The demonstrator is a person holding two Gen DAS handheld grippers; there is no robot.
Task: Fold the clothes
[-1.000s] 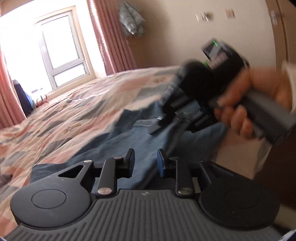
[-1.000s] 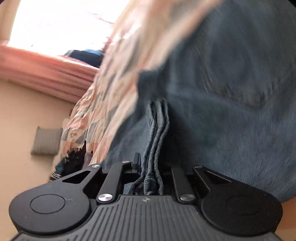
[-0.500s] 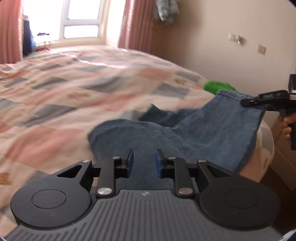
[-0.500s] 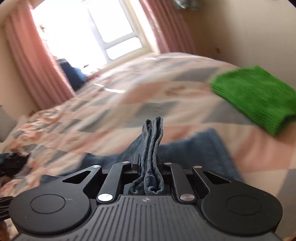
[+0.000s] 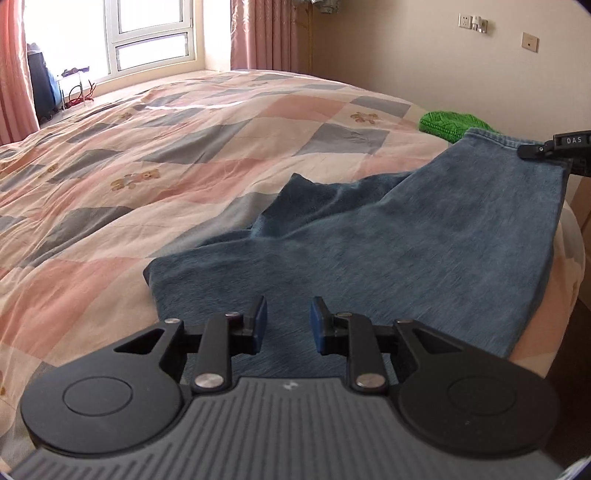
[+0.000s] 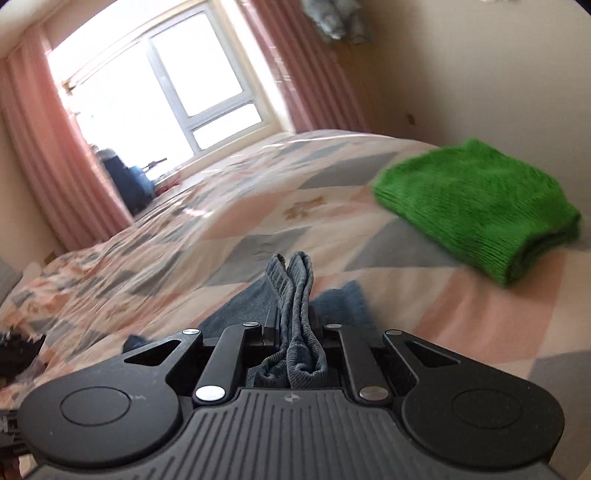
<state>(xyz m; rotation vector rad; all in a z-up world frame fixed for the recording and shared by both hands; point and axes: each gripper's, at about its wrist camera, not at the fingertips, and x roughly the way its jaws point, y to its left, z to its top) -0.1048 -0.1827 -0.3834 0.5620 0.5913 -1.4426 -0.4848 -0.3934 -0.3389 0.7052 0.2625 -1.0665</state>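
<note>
Left wrist view showed pink curtains (image 5: 16, 66) and a bright window (image 5: 147, 33) at the far left, with the patchwork quilt (image 5: 184, 147) of pink, cream and grey squares spreading from there across the bed toward the near edge. The left gripper (image 5: 286, 325) hovered low at the near centre with its blue-padded fingers (image 5: 260, 317) apart and nothing between them, just above the near part of the blue jeans (image 5: 406, 251). The jeans lay on the quilt at the near right of the bed, their far right corner lifted off the bedding and stretched taut up to the right gripper (image 5: 532, 149), whose black tip pinched the hem at the right edge of the picture. Just behind that raised corner, a folded green knit garment (image 5: 447, 123) rested on the quilt near the beige wall (image 5: 406, 55), which carried small sockets at the far right. In the right wrist view, the right gripper (image 6: 293, 332) was clamped on a bunched fold of denim standing up between its jaws, with the green garment lying well apart to the far right.
</note>
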